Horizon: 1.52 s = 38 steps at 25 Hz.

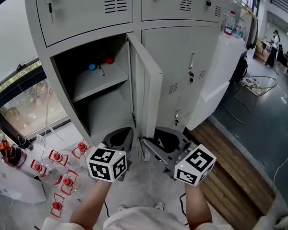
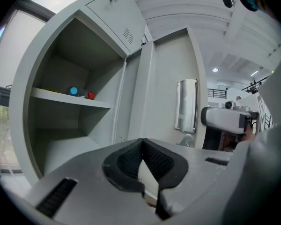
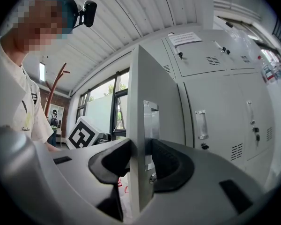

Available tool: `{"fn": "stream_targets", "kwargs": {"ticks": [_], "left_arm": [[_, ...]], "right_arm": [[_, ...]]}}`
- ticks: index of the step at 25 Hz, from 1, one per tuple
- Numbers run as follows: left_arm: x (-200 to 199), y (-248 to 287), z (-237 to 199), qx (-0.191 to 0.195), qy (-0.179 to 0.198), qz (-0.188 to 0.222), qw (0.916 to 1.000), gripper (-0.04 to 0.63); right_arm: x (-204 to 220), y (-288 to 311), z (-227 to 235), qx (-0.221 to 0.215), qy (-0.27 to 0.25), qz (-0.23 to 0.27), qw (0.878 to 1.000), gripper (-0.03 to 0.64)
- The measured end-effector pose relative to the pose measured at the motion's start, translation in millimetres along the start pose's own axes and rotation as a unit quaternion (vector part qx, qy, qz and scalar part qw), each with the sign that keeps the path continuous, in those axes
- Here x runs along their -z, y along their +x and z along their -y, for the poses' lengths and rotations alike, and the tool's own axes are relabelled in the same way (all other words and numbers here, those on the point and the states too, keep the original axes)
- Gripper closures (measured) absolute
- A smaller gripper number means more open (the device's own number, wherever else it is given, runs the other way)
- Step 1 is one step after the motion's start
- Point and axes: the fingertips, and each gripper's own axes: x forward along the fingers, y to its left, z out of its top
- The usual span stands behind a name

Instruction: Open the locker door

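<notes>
On the shelf (image 1: pixel 98 83) at eleven o'clock I see a blue thing (image 1: pixel 92 66) and a red thing (image 1: pixel 109 60), too small to name. The right gripper (image 3: pixel 139 153), held level, seems clamped on the edge of the swung-out locker door (image 3: pixel 136 102), at its handle. The left gripper (image 2: pixel 143 143) sits at its nine o'clock, jaws together and empty.

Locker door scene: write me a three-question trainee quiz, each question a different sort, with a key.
1. True or false: the locker door stands shut.
2. What stands between the jaws of the right gripper? A the locker door's edge; B a bunch of keys; C nothing.
3. Fill in: on the shelf inside the open locker lie a blue object and a ____ one.
Key: 1 false; 2 A; 3 red object.
</notes>
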Motion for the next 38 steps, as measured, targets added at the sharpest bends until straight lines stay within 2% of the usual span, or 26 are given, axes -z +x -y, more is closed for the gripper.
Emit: {"fn": "stream_targets", "kwargs": {"ticks": [10,21,38], "left_arm": [[6,24,28,0.030,0.004,-0.010,0.9995,0.589],[10,44,50,0.060,0.007,-0.015,0.9981,0.589],[1,77,69,0.084,0.013,-0.009,0.9963,0.589]], "right_arm": [[-1,-32,36,0.059,0.007,0.008,0.998,0.488],[0,-63,87,0.135,0.027,0.022,0.990,0.525],[1,-82,159,0.190,0.032,0.021,0.981,0.526]]}}
